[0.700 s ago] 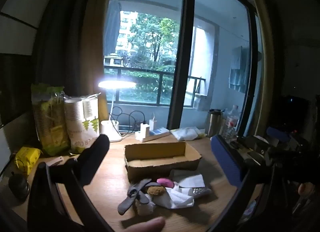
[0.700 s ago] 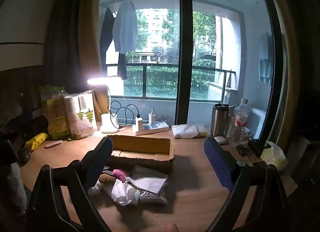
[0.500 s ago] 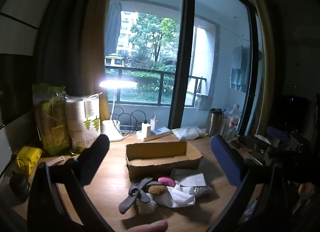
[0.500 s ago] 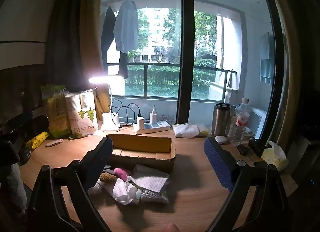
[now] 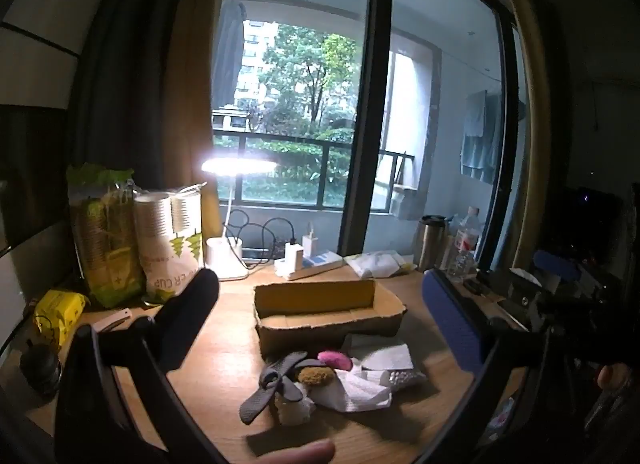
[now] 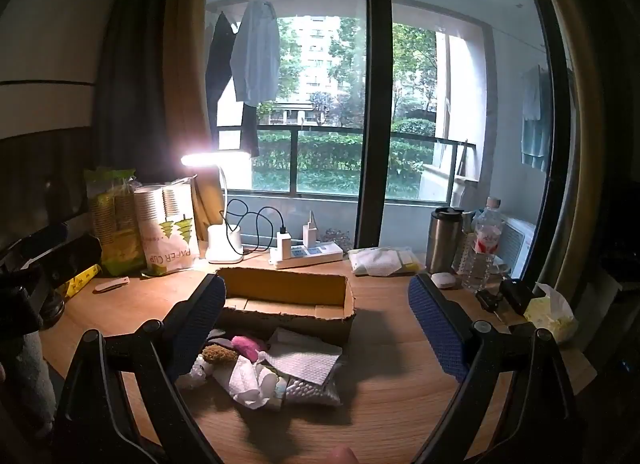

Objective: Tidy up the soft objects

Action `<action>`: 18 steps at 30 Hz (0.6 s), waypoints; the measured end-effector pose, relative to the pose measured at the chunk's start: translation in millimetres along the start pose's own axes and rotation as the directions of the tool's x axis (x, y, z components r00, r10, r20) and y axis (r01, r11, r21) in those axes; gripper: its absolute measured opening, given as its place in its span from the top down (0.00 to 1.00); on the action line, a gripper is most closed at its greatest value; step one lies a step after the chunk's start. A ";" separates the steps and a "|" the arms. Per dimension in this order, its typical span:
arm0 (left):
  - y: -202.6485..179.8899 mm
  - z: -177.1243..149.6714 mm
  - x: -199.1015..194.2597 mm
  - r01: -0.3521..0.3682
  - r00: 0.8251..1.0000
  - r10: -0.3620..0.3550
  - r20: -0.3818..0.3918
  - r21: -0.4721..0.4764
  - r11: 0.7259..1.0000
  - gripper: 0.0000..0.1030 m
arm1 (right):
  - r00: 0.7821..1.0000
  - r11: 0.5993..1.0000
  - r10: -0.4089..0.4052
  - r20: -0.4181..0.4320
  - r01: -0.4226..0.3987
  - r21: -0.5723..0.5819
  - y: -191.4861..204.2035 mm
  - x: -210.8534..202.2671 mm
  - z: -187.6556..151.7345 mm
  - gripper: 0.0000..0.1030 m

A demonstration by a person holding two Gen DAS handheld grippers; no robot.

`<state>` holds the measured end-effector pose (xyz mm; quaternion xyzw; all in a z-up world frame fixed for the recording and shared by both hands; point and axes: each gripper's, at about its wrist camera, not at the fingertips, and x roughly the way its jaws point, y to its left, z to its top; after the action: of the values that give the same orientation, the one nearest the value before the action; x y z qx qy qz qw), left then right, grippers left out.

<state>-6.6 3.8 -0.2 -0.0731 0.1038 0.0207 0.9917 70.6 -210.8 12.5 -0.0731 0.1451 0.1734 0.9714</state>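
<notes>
Soft pile (image 6: 264, 368) lies on desk (image 6: 400, 404) just in front of empty box (image 6: 288, 304). Both grippers, left (image 5: 320, 316) & right (image 6: 316, 312), are held wide open w/ nothing between. Items judged light, limp, crushable; tissue (image 6: 248, 382) best pinched at a raised fold.

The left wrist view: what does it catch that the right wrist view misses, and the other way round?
Only the left shows the whole dark grey strap on the pile, plus a round black object at the desk's left edge. Only the right shows shirts hanging outside and a yellow-white bag. Both show the cardboard box, lit lamp and pink item.
</notes>
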 end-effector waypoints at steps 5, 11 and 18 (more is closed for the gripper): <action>-1.1 -1.1 0.0 -0.006 1.000 0.006 -0.002 0.004 1.000 0.01 | 1.000 1.000 0.008 0.002 -0.008 -0.002 3.0 -1.9 0.0 0.08; 0.0 -1.1 0.6 0.000 1.000 0.000 -0.003 0.005 1.000 0.01 | 1.000 1.000 0.009 0.002 -0.009 0.001 2.0 -2.4 -0.6 0.08; -1.3 -2.0 1.1 -0.003 1.000 0.003 -0.006 0.007 1.000 0.01 | 1.000 1.000 0.009 0.000 -0.009 0.002 1.2 -2.3 -0.3 0.08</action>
<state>-5.9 2.3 -2.2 -0.0698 0.1072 0.0215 0.9916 68.0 -210.5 12.8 -0.0714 0.1456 0.1774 0.9707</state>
